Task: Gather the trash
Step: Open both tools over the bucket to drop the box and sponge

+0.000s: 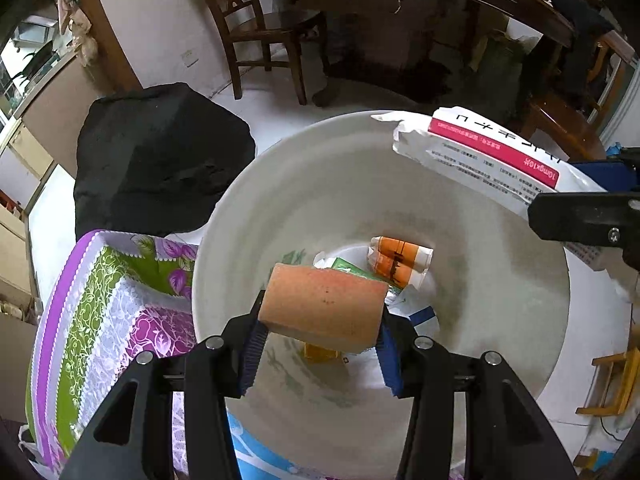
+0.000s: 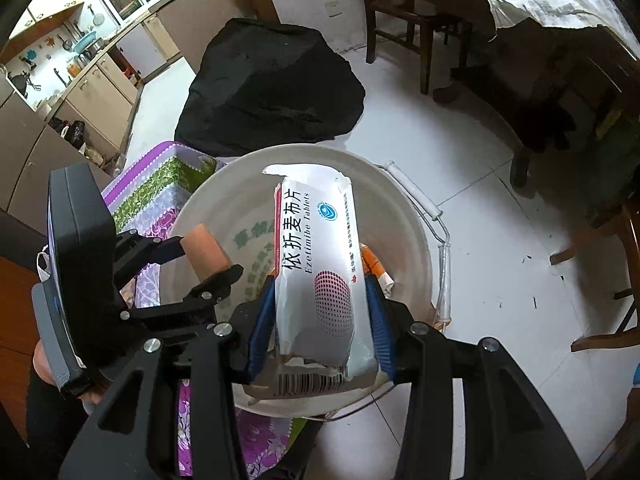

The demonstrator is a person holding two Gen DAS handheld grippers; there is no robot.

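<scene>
My left gripper [image 1: 320, 330] is shut on an orange sponge block [image 1: 324, 306] and holds it over a white bucket [image 1: 500, 300]. In the bucket lie orange-and-white tubes [image 1: 400, 260] and green and white wrappers [image 1: 352, 268]. My right gripper [image 2: 322, 316] is shut on a white and pink tablet box [image 2: 316, 272], also held over the bucket [image 2: 400, 216]. The box shows in the left wrist view [image 1: 480, 156] at the bucket's far right rim. The left gripper with the sponge [image 2: 204, 256] shows at the left in the right wrist view.
A purple and green flowered cloth [image 1: 104, 312] lies left of the bucket. A black bag [image 1: 160, 156] sits behind it on the white tile floor. Wooden chairs [image 1: 260, 28] and a dark table [image 1: 520, 4] stand beyond. Kitchen cabinets [image 2: 80, 88] are far left.
</scene>
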